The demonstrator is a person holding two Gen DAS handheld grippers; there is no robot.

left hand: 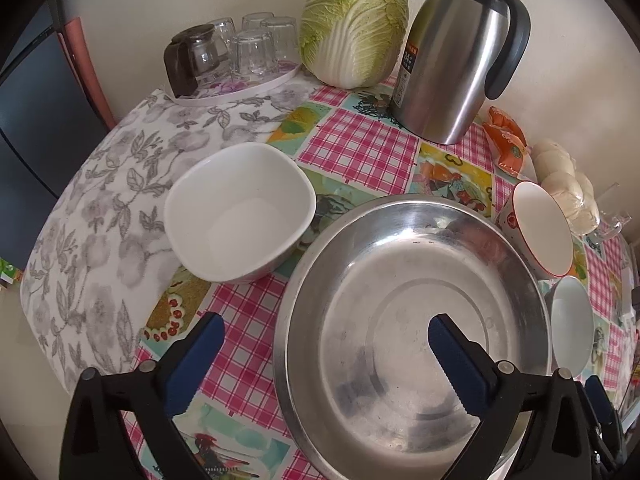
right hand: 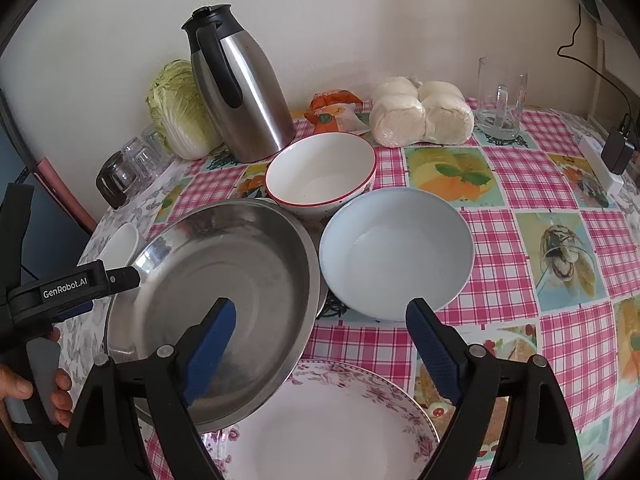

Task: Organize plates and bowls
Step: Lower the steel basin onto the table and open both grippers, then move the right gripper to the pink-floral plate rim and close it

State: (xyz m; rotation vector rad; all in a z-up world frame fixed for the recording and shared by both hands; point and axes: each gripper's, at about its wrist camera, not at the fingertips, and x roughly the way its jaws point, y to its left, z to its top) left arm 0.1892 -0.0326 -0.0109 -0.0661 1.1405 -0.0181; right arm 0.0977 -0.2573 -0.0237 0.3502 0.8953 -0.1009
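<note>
The left claw (left hand: 324,344) stands wide open above the steel pan's (left hand: 416,320) left rim, gripping nothing. The right claw (right hand: 320,328) is open too, straddling that pan's right rim, over a flowered plate (right hand: 332,424) that the pan overlaps. On the table (right hand: 520,184), a square white bowl (left hand: 240,212) sits left of the pan, with a red-rimmed bowl (right hand: 320,172) and a pale blue bowl (right hand: 396,248) to its right.

Pink-checked tablecloth (right hand: 500,168), silver steel basin (left hand: 416,312), red-rimmed white bowl (right hand: 320,174), pale blue bowl (right hand: 396,248), rose-patterned plate (right hand: 336,424).
</note>
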